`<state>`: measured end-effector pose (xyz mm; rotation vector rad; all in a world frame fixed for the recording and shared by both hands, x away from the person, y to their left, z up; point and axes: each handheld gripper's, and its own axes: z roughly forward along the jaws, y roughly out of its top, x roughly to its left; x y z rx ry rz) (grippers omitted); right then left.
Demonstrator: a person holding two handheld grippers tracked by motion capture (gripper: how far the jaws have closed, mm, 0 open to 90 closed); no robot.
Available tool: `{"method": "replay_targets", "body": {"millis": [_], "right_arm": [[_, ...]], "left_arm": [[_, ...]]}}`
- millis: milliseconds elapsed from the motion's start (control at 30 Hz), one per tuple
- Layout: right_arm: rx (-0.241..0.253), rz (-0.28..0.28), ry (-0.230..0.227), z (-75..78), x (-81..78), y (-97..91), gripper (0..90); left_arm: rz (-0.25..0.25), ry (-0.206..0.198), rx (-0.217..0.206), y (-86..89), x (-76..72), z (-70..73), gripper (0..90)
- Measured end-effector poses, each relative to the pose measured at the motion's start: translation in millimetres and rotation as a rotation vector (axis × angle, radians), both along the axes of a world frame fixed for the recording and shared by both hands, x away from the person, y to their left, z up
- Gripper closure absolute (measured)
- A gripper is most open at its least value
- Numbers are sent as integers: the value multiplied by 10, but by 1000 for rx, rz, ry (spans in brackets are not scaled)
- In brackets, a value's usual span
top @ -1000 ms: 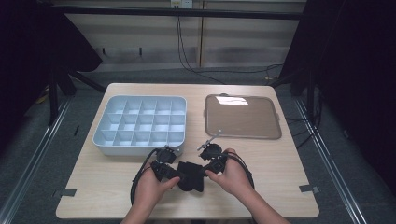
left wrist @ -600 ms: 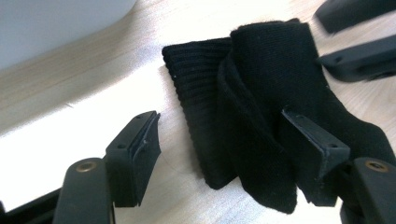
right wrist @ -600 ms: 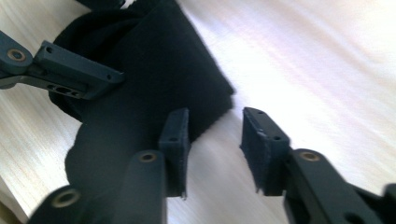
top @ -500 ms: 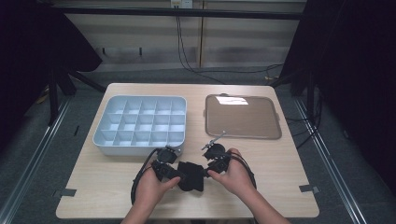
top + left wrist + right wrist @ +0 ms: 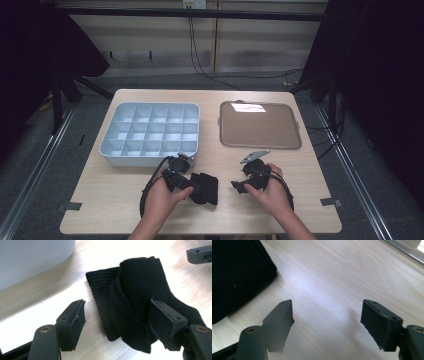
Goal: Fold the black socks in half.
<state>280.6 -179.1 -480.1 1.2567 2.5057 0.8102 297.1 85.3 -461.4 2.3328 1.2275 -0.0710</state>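
A folded black cloth lies on the wooden table near its front edge. My left gripper is at the cloth's left side, open. In the left gripper view the cloth lies by the right jaw, and the left pad is apart from it over bare wood. My right gripper sits a short way right of the cloth with its jaws pointing left. Its jaws have just been opening, and nothing is between them. The cloth's edge shows at the upper left of the right gripper view.
A pale blue tray with several empty compartments stands behind the left hand; its wall is close to the left gripper. A flat brown tray lies at the back right. The right gripper's jaw shows far off.
The right gripper has let go of the cloth, opened its jaws and moved right, away from it. The left hand has kept still at the cloth.
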Motion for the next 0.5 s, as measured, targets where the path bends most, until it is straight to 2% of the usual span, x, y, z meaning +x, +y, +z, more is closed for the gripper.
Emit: {"method": "replay_targets", "body": {"millis": [133,233,433,467,500], "right_arm": [[7,-9,-17,-53,-19,-42,231],[12,-17,-8,-131,-53,-69,218],[38,-28,-48,-167,-95,-82,219],[34,-20,-78,-188,-118,-83,210],[34,-20,-78,-188,-118,-83,210]], "left_arm": [[-2,2,1,-11,8,26,297],[-3,9,-8,-14,25,46,293],[-2,16,-13,-32,33,58,283],[2,20,-15,-39,38,61,279],[2,20,-15,-39,38,61,279]]}}
